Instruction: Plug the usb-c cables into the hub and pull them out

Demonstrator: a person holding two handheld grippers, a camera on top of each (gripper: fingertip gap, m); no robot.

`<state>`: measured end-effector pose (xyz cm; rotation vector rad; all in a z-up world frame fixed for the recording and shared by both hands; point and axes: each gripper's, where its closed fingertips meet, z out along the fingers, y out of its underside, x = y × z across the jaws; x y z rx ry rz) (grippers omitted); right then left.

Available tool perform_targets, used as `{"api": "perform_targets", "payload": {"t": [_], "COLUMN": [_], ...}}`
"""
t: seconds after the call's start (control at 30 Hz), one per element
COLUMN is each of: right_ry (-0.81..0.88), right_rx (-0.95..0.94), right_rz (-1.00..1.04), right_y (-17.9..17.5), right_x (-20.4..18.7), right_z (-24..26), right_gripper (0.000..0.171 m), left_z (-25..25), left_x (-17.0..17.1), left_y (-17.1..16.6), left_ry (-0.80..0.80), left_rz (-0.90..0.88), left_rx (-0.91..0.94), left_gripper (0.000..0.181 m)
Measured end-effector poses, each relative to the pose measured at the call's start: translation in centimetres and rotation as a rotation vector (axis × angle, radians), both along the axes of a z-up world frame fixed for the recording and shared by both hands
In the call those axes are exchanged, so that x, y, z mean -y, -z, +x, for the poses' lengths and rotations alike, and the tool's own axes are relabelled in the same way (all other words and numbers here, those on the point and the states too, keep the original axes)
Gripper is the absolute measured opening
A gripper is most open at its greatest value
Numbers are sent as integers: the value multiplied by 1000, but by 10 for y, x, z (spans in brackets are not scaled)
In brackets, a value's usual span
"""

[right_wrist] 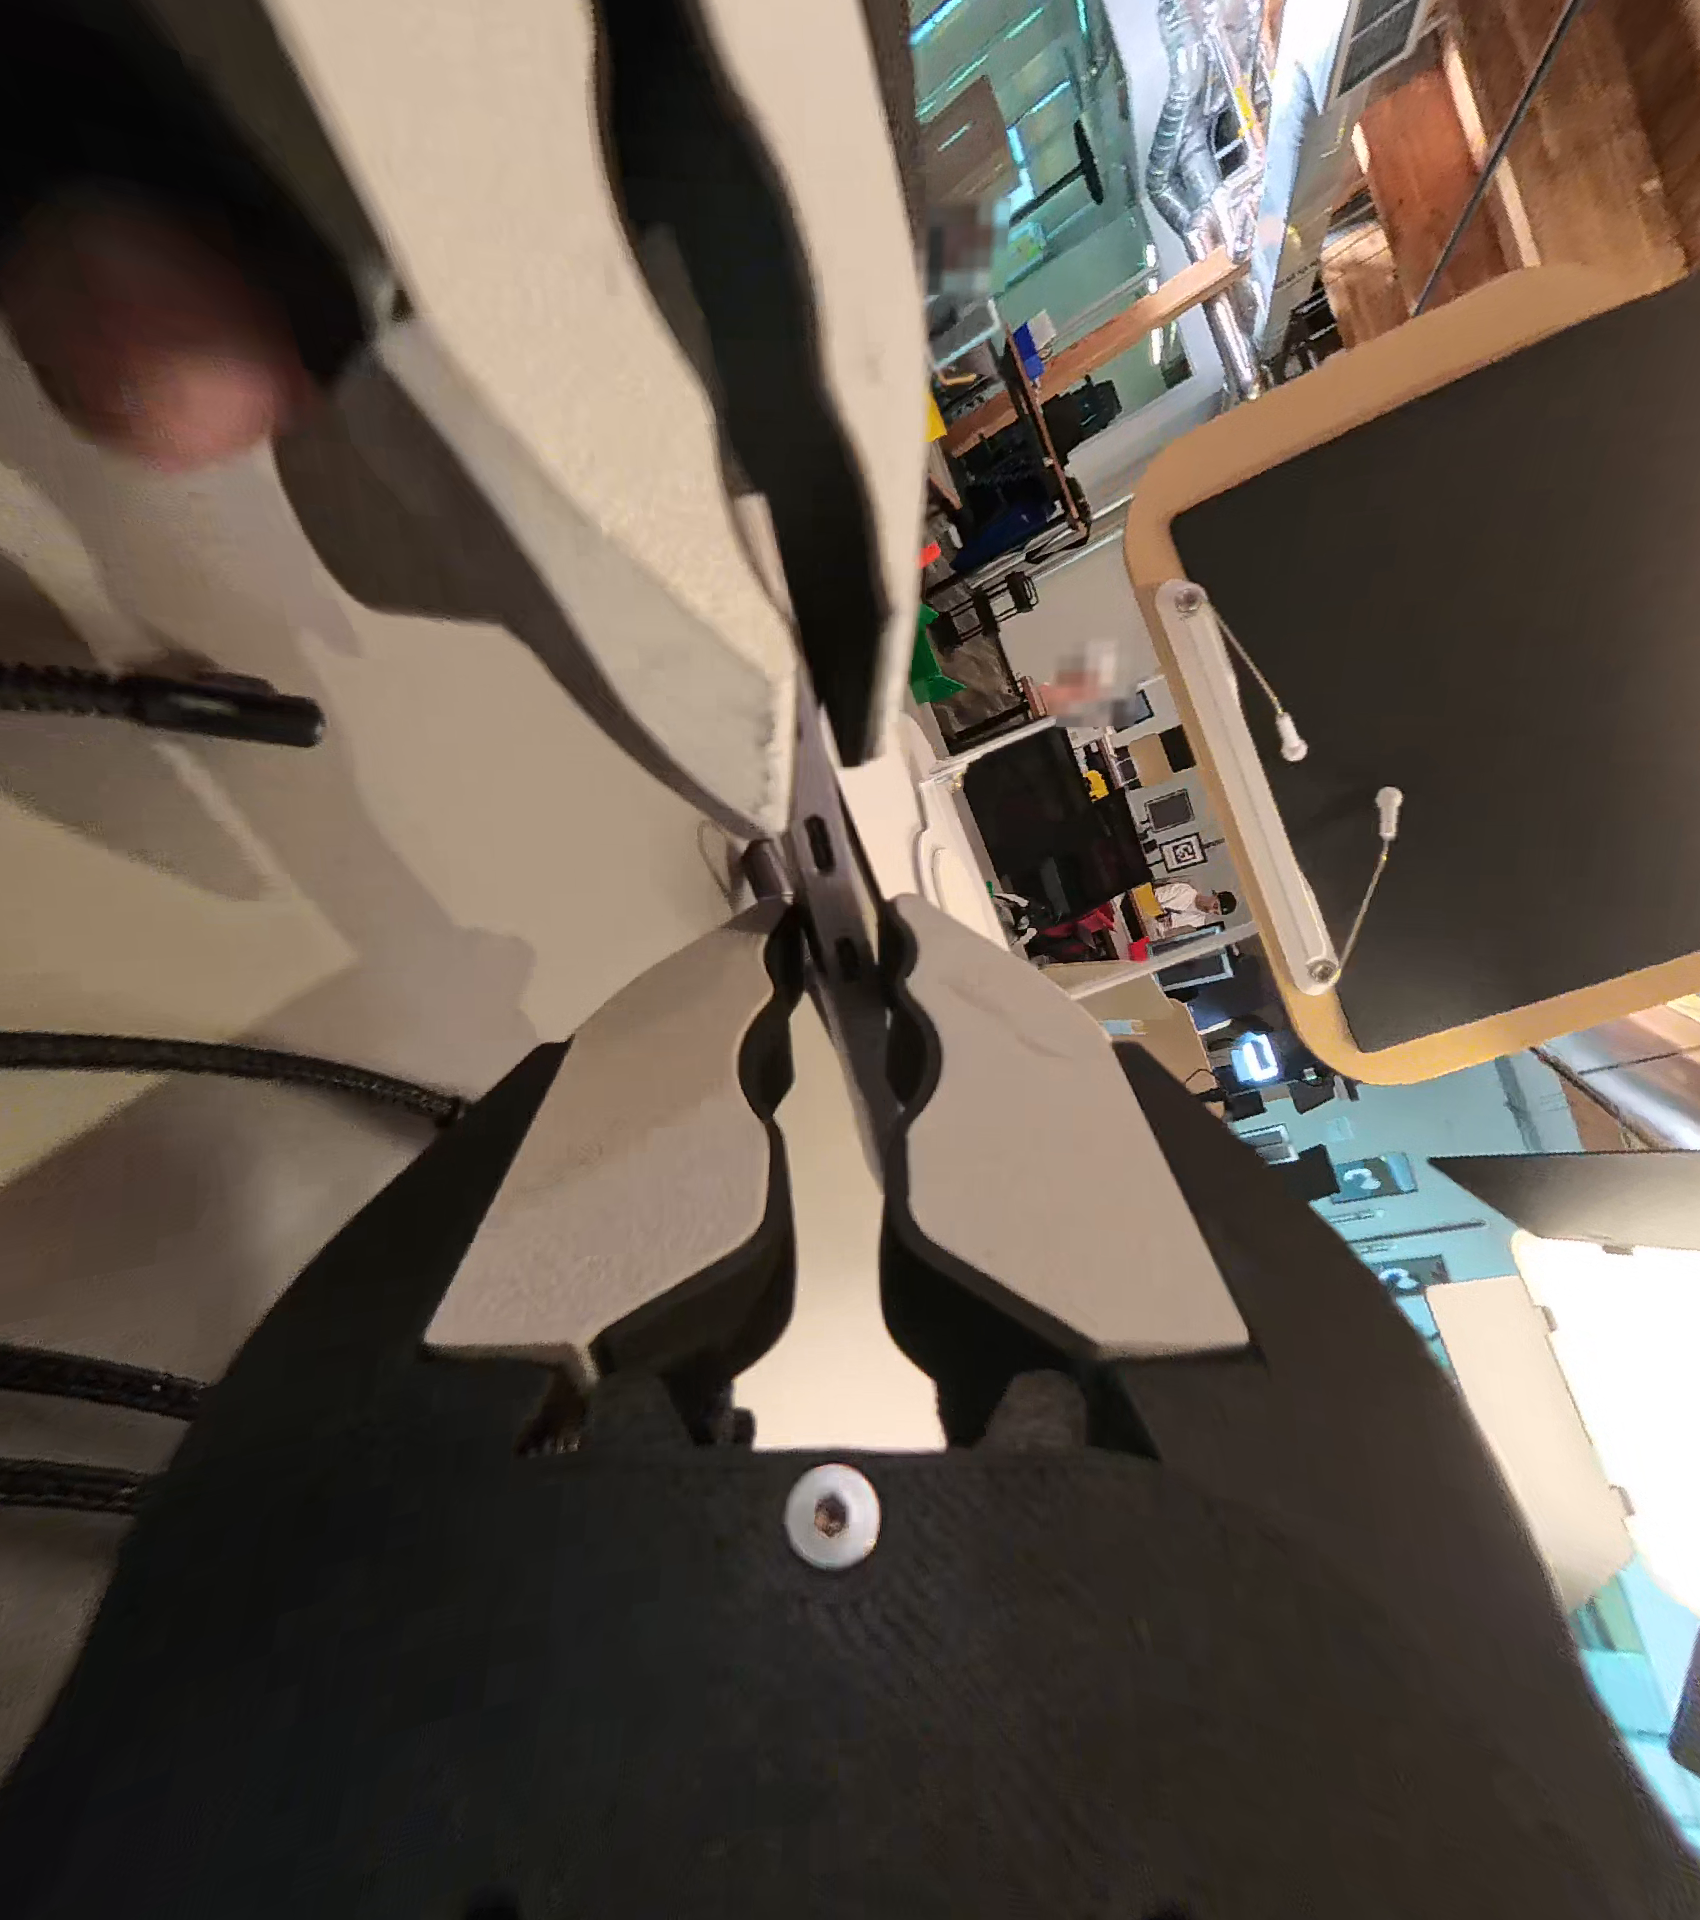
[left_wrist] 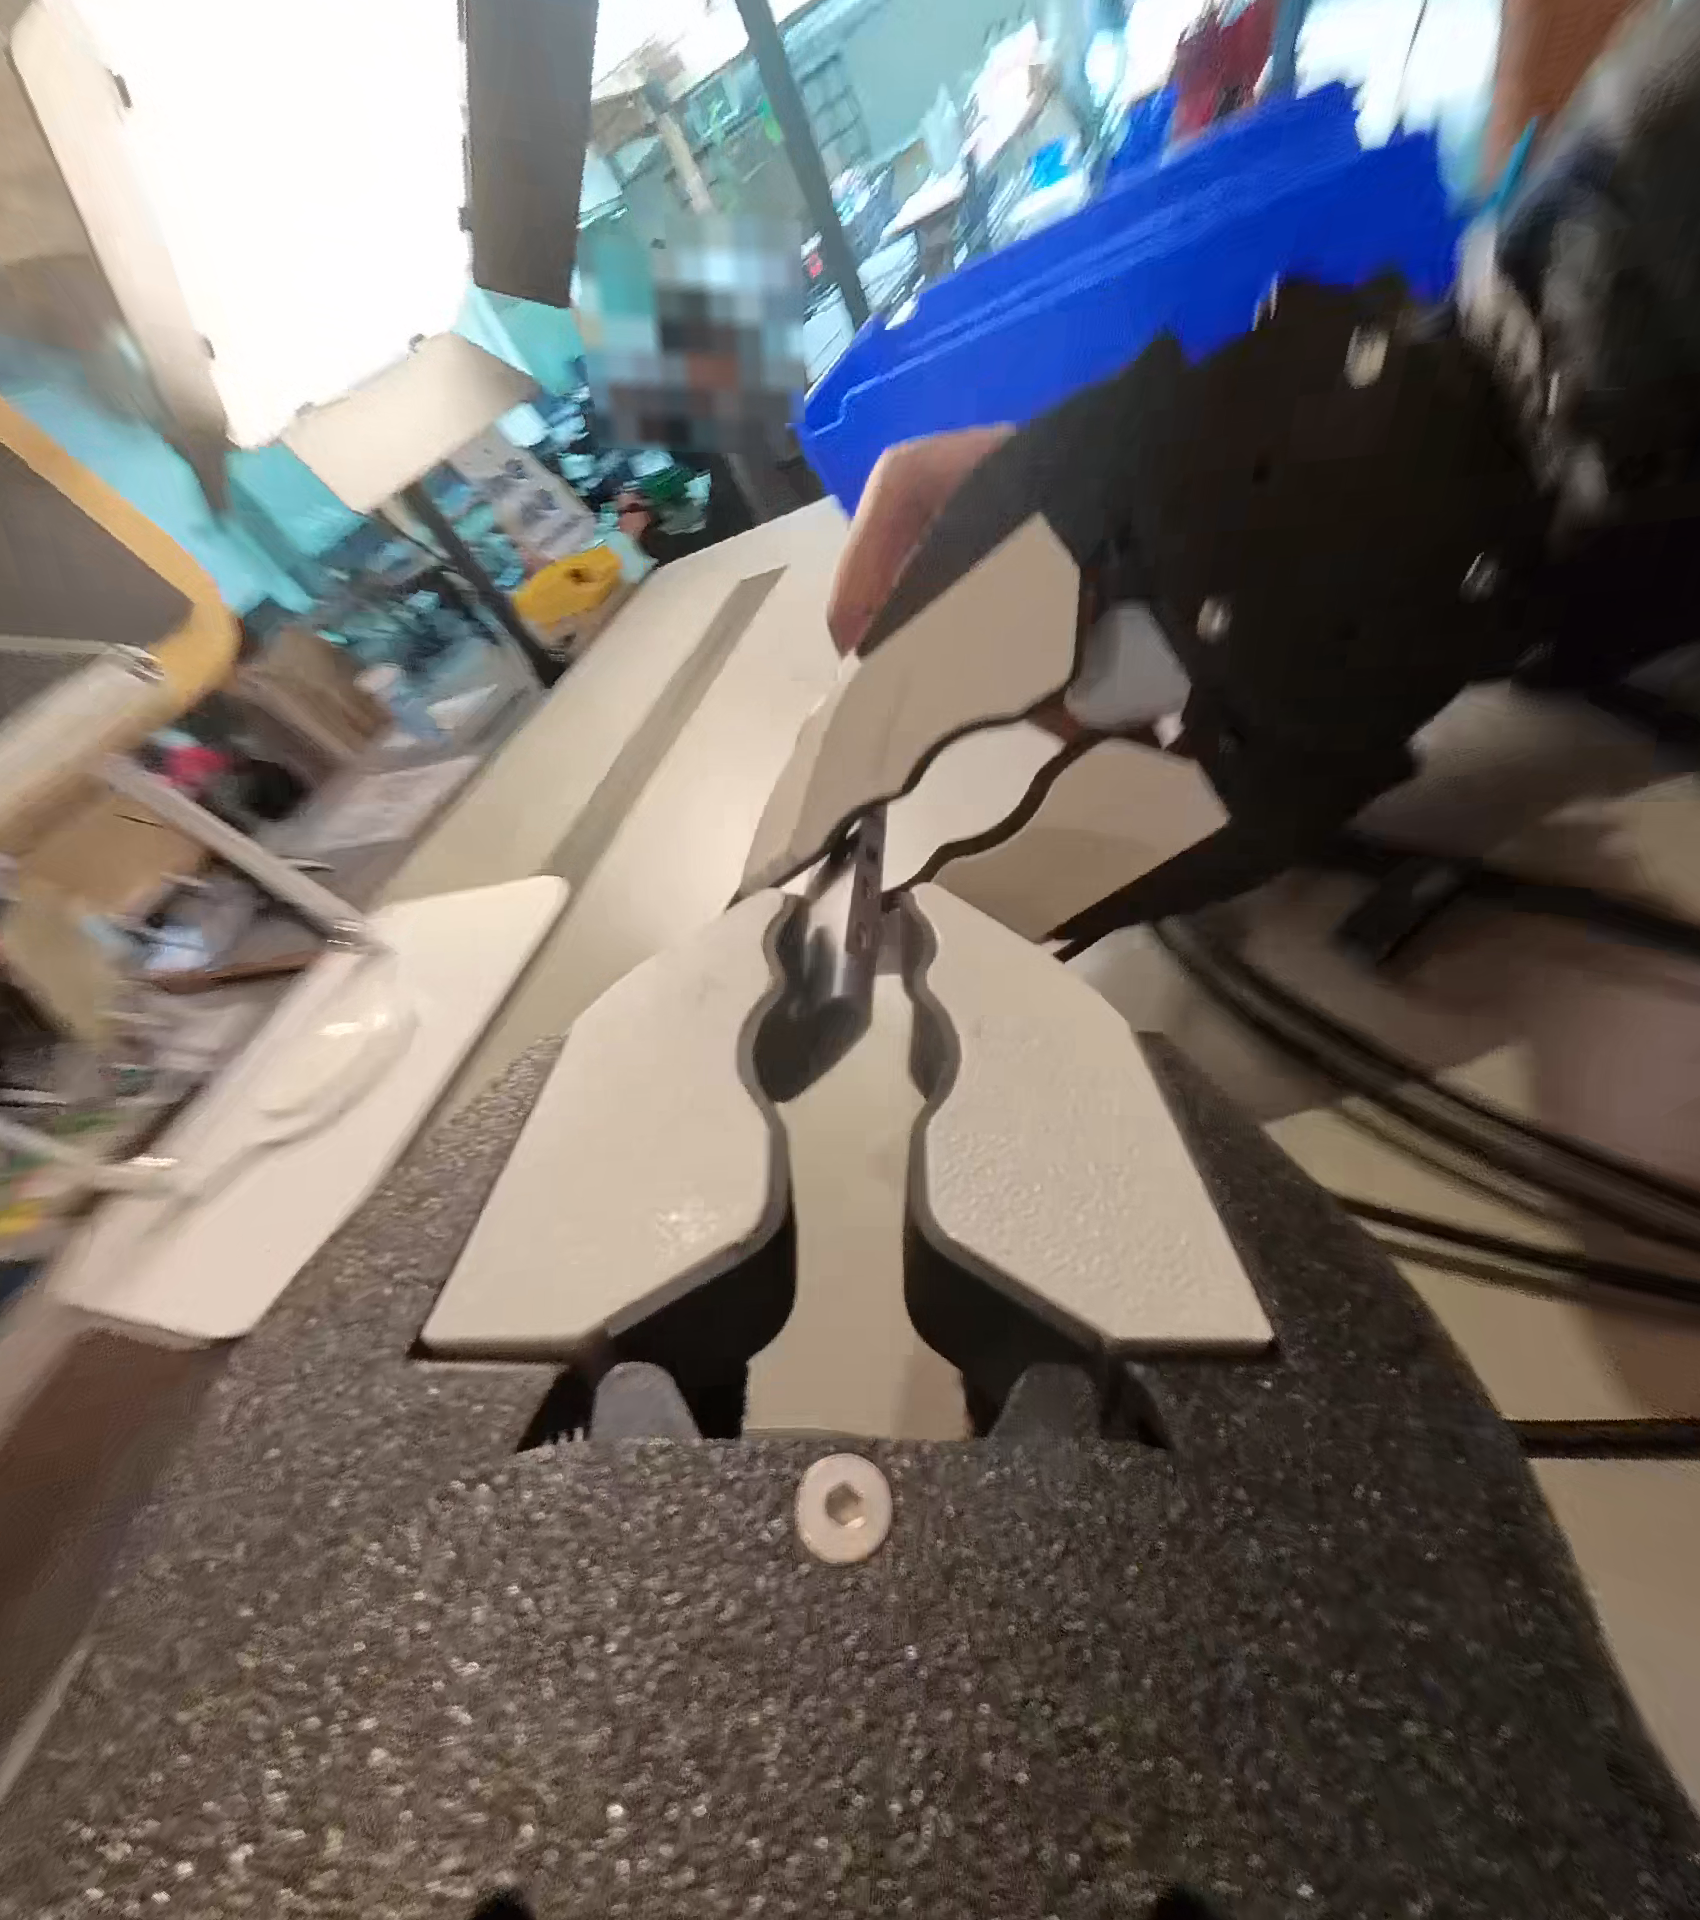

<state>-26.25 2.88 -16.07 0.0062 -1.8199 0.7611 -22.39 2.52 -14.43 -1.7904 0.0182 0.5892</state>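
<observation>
A thin dark grey USB hub [left_wrist: 861,935] is held edge-on just above the white table [left_wrist: 680,748]. My left gripper [left_wrist: 846,909] is shut on its near end. My right gripper [left_wrist: 867,821] reaches in from the upper right and is shut on the other end. In the right wrist view the hub [right_wrist: 825,862] shows two empty ports between my right gripper [right_wrist: 835,925] and the left gripper [right_wrist: 804,748] above it. A loose black USB-C plug [right_wrist: 233,712] lies on the table to the left, unplugged.
Several black braided cables [left_wrist: 1448,1122] run across the table on the right; they show at the left in the right wrist view [right_wrist: 202,1060]. A blue bin [left_wrist: 1085,332] stands behind. A flat white piece [left_wrist: 337,1039] lies on the left. A finger [left_wrist: 887,540] rests on the right gripper.
</observation>
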Motion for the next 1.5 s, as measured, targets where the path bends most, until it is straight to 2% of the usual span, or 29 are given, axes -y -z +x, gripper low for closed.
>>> {"api": "perform_targets", "payload": {"t": [0.03, 0.1, 0.13, 0.2, 0.4, 0.5, 0.63, 0.83, 0.93, 1.17, 1.33, 1.5], "right_ry": [-10, -19, -24, -29, -45, -46, -45, -65, -76, -115, -138, -179], "right_rx": [3, -3, -7, -21, -71, -103, -121, -91, -79, -40, -28, 12], "right_rz": [21, 43, 47, 59, 139, 168, 173, 66, 22, -116, -164, -300], "right_y": [3, 6, 6, 5, 9, 9, 8, -1, -4, -16, -20, -37], "right_x": [1, 2, 3, 3, 7, 8, 8, 7, 7, 8, 12, 13], "right_z": [1, 2, 2, 3, 6, 6, 6, 8, 8, 13, 16, 21], "right_gripper": [11, 10, 10, 10, 10, 10, 10, 10, 10, 10, 10, 9], "left_z": [3, 12, 15, 5, -19, -13, 3, -13, -16, -18, -10, 6], "left_x": [0, 3, 6, 15, 32, 30, 20, 26, 30, 46, 48, 48], "left_y": [-1, -7, -11, -13, -1, 2, 9, -10, -14, -35, -45, -57], "left_ry": [46, 170, 222, 224, 165, 218, 269, 319, 321, 287, 251, 307], "left_rz": [58, 180, 231, 317, 486, 493, 426, 634, 653, 646, 558, 539], "left_rx": [137, 473, 616, 810, 1192, 1328, 1420, 1451, 1404, 1016, 731, 564], "left_gripper": [27, 49, 53, 55, 50, 38, 37, 40, 40, 40, 40, 41]}}
